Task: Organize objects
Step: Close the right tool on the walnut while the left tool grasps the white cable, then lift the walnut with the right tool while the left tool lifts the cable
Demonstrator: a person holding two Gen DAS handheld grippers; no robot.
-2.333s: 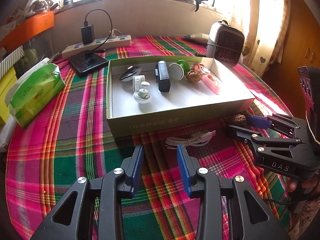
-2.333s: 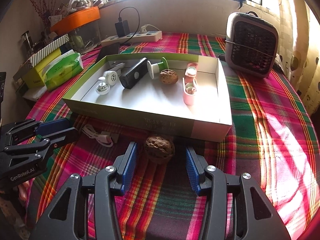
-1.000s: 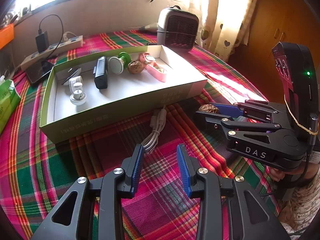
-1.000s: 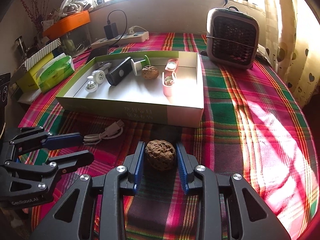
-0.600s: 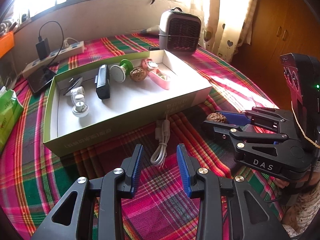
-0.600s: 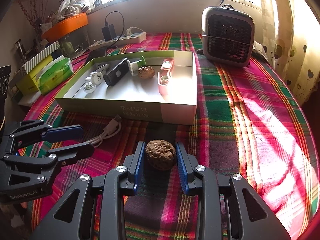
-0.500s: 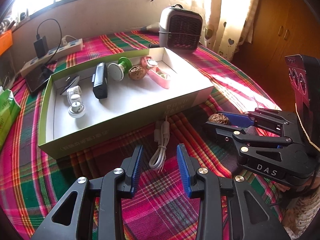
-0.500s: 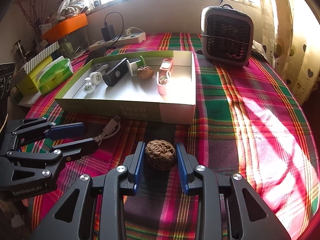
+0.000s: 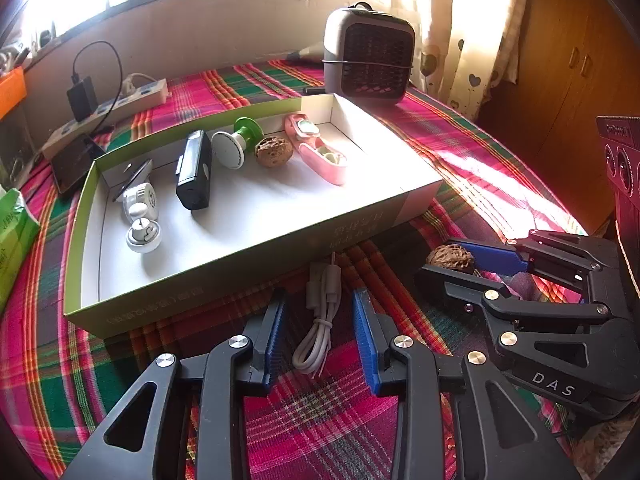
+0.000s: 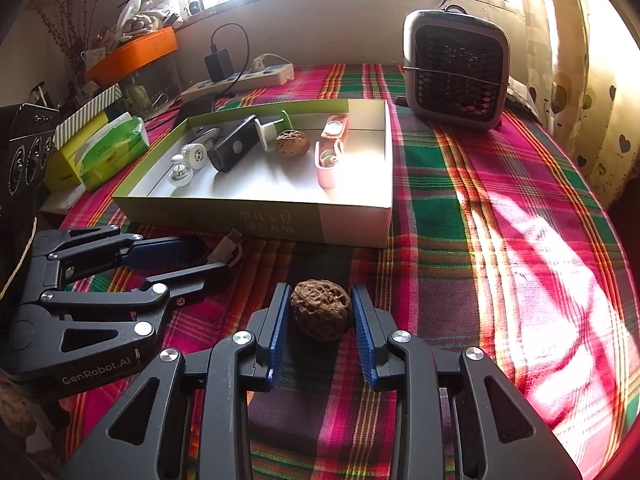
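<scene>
A white coiled USB cable [image 9: 320, 320] lies on the plaid cloth in front of the box. My left gripper [image 9: 318, 308] straddles it; its jaws are closing, and the blue pads [image 9: 276, 320] stand clear of the cable on both sides. My right gripper [image 10: 320, 296] is shut on a brown walnut [image 10: 320, 314] that rests low over the cloth. The left wrist view shows the same walnut [image 9: 450, 257] in the right gripper [image 9: 448, 262]. A shallow green-and-white box [image 9: 240, 292] holds a second walnut [image 9: 273, 152], a black device [image 9: 195, 168], a pink case [image 9: 320, 156] and a few small items.
A grey fan heater [image 9: 368, 64] stands behind the box on the right. A power strip [image 9: 120, 100] and a phone [image 9: 74, 162] lie at the back left. A green tissue pack [image 10: 108, 152] sits left of the box. The table edge curves close on the right.
The left gripper has come up to the cable, which now lies between its fingers instead of ahead of them. The right gripper, open at first, has closed on the walnut and since stayed still.
</scene>
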